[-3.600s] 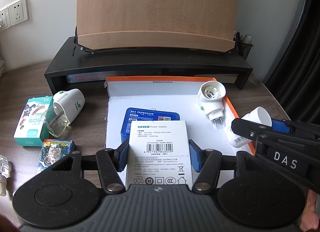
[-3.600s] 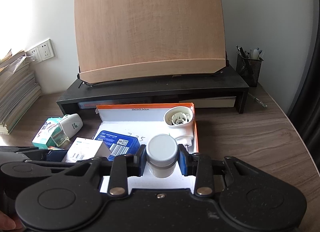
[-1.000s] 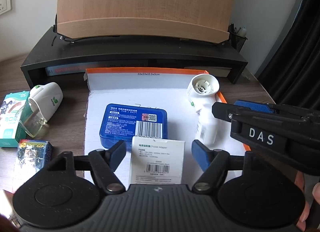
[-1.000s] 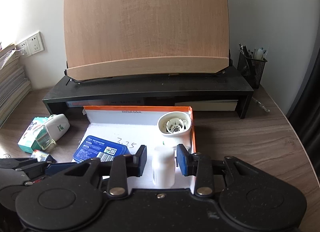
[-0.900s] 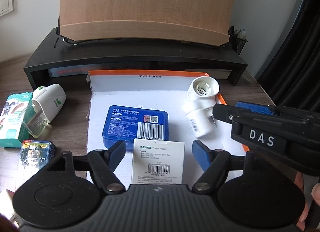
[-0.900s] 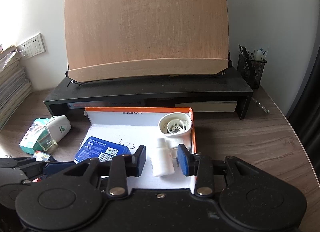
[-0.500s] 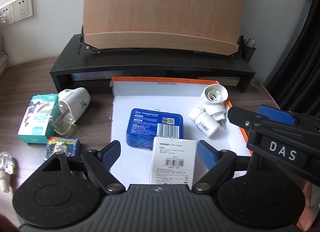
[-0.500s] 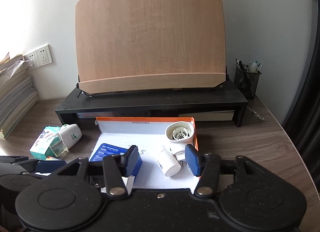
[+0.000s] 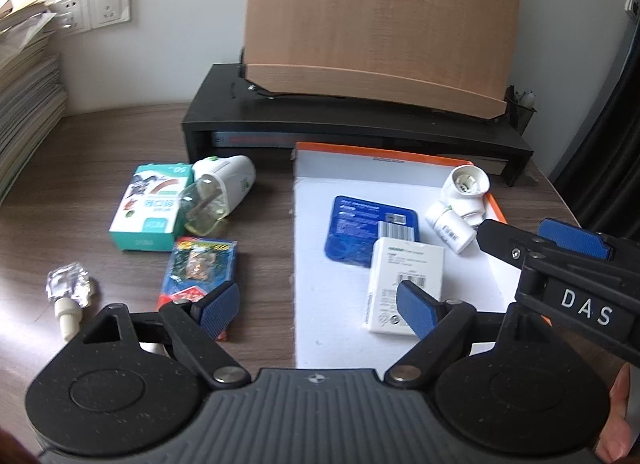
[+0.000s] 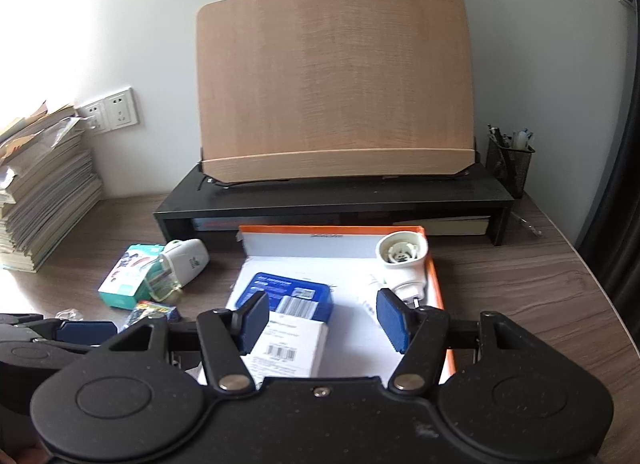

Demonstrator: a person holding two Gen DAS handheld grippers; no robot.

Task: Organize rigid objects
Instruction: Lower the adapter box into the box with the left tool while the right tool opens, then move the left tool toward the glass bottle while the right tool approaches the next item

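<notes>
A white tray with an orange rim (image 9: 400,160) lies on the wooden desk. In it are a blue tin (image 9: 360,224), a white adapter box (image 9: 404,276) leaning on the tin, a small white bottle (image 9: 450,226) and a white plug-in device (image 9: 466,188). My left gripper (image 9: 316,298) hangs wide open over the tray's left edge, holding nothing. My right gripper (image 10: 320,306) is above the tray's near side. Its jaws are opening and the pads touch nothing. The adapter box (image 10: 292,344) and tin (image 10: 288,292) lie below them.
Left of the tray are a green-white carton (image 9: 150,208), a white vaporiser with its liquid bottle (image 9: 220,188), a colourful card pack (image 9: 198,264) and a foil-wrapped piece (image 9: 68,288). Behind stand a black riser (image 9: 352,124) with a wooden board (image 9: 372,24), a pen holder (image 10: 510,160) and stacked papers (image 10: 44,192).
The right jaws opened off the white bottle, which now lies beside the plug-in device. The left jaws widened away from the adapter box. Both grippers drew back, rose and shifted left.
</notes>
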